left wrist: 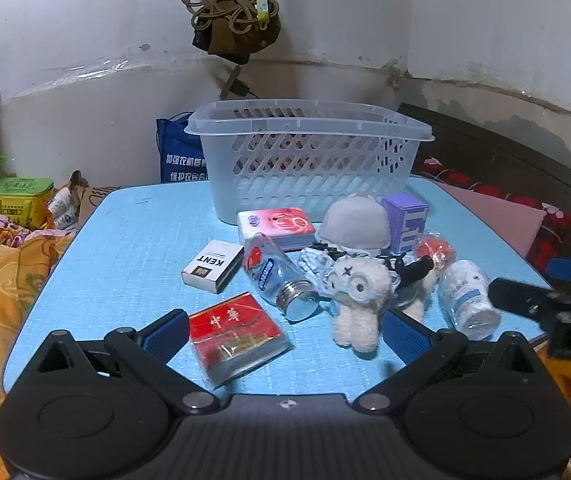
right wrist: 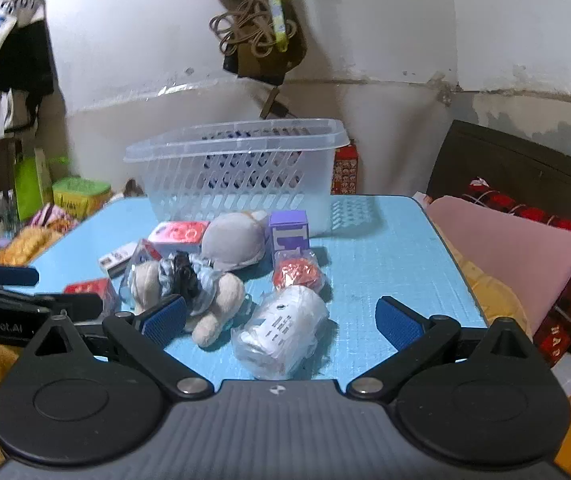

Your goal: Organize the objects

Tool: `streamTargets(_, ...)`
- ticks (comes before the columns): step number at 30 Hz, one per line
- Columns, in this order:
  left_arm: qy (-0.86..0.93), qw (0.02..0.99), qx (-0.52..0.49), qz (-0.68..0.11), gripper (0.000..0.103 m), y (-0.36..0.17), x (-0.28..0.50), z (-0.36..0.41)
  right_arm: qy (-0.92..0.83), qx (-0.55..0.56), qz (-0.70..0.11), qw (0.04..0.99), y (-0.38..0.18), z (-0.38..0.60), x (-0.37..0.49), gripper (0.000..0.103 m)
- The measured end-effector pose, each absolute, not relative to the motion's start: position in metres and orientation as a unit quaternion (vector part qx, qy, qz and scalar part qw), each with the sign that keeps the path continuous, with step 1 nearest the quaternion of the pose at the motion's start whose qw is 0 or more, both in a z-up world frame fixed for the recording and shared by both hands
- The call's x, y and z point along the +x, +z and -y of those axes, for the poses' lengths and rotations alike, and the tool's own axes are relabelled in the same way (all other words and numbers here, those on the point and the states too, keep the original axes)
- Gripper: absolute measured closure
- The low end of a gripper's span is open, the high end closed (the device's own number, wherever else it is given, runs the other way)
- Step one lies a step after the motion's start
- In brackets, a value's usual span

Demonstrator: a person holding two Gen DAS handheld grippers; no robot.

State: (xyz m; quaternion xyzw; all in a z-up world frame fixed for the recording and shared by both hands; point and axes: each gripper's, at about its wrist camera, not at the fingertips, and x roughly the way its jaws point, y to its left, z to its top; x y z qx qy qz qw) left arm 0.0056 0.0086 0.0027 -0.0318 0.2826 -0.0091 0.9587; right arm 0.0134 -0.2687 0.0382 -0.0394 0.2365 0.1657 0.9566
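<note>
Only from the left wrist are the KENT box (left wrist: 212, 266) and clear bottle (left wrist: 279, 280) seen well; the basket (right wrist: 237, 168) stands behind on the table (right wrist: 385, 264). Left tongs (left wrist: 285, 332) and right tongs (right wrist: 281, 320) are wide open, empty.

the right gripper (right wrist: 281, 322) hangs wide open over a light blue table (right wrist: 385, 264), nothing between its blue pads. just ahead lies a white plastic-wrapped roll (right wrist: 281, 330), beside a cream plush toy (right wrist: 213, 300). a translucent slotted plastic basket (right wrist: 237, 168) stands at the far edge.
</note>
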Motion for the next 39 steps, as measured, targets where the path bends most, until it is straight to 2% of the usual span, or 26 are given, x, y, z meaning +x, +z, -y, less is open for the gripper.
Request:
streamTargets(8, -0.011, 0.958, -0.028, -0.284, 0.0, 0.0023, 0.0039, -0.0017, 0.194, -0.006, -0.251, 0.948, 0.036, 0.272, 0.0179, 0.0)
streamTargets(39, -0.003, 0.966, -0.024, -0.259, 0.0, 0.003, 0.0012, -0.0027, 0.214, -0.005, -0.262, 0.941, 0.0314, 0.2682, 0.0186, 0.0)
